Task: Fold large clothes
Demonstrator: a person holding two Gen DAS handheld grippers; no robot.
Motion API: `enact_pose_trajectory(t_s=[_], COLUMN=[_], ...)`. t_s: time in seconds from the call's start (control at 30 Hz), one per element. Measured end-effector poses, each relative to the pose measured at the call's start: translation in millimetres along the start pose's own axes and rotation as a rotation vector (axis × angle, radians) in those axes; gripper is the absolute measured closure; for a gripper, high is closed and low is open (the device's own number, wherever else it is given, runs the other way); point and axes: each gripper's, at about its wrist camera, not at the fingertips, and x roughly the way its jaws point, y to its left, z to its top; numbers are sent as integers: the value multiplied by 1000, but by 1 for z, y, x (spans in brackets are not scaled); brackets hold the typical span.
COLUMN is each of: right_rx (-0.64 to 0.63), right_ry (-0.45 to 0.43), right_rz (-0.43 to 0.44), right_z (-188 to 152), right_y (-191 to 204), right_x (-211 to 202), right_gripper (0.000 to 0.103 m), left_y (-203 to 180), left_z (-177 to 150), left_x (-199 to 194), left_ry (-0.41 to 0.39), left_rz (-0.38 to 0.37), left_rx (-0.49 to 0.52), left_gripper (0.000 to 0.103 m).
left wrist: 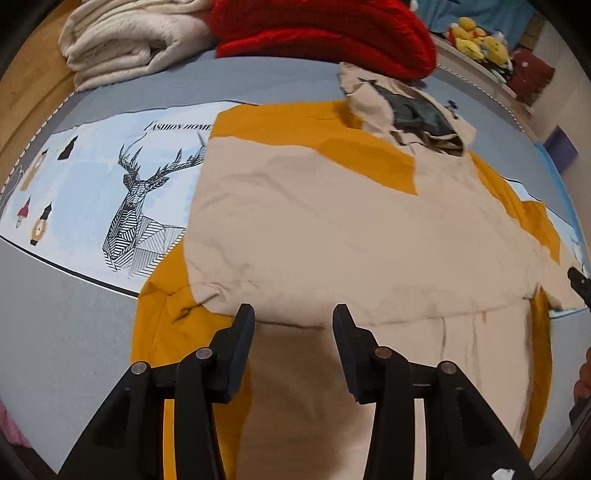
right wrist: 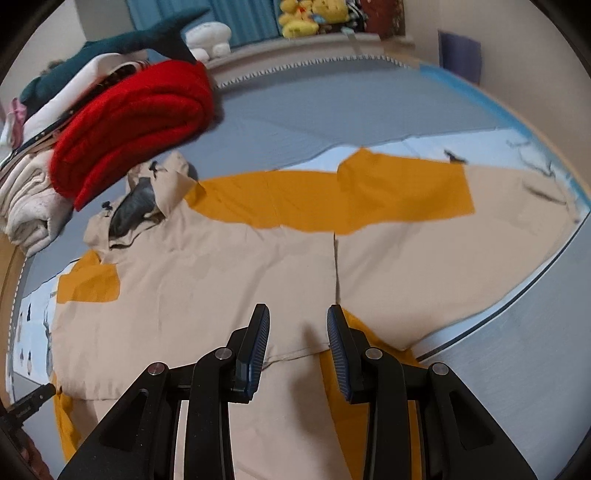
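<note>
Now both sets of jaws stand spread, empty. My left gripper (left wrist: 293, 317) hangs over the jacket (left wrist: 332, 221) hem; right gripper (right wrist: 298, 319) too, nearer its front seam. Jacket lies flat ahead, long axis crosswise, beige-and-mustard woven cloth, creased, hood (right wrist: 147, 199) beside red knit (right wrist: 129, 125).

Jacket (left wrist: 332, 229) beige with mustard-yellow panels, its hood (left wrist: 417, 110) lined dark grey. Bedsheet (left wrist: 74, 350) plain grey, crossed by a pale blue band (left wrist: 92, 177) printed with a black line-drawn stag (left wrist: 140, 206), small cartoon figures and black lettering. Folded knit (right wrist: 136, 122) bright red; folded blanket (left wrist: 133, 37) cream white. Plush toys (right wrist: 314, 16) yellow. Shark plush (right wrist: 147, 33) dark teal. Both grippers black; right gripper pads (right wrist: 258, 339) dark blue, ribbed.
</note>
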Motion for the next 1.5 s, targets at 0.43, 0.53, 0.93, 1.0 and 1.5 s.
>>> enact_pose_trajectory(t_s=[0.43, 0.53, 0.93, 1.0, 1.5], right_rx=[1, 1, 249, 290, 581], right_ry=[-49, -75, -100, -101, -111], right_rz=[-63, -100, -233, -232, -134], right_z=[-12, -8, 11, 11, 7], right_y=[-63, -91, -251, -269, -366], right_x=[-36, -36, -27, -25, 27], right_gripper=[69, 69, 77, 77, 76], left_y=[-40, -46, -45, -45, -65], left_z=[-19, -20, -10, -7, 3], left_x=[-29, -25, -15, -11, 17], left_ry=[-90, -79, -82, -78, -42], left_rz=[-54, -51, -42, -39, -43], left_rx=[106, 119, 104, 107, 145], left_gripper=[56, 56, 56, 56, 56])
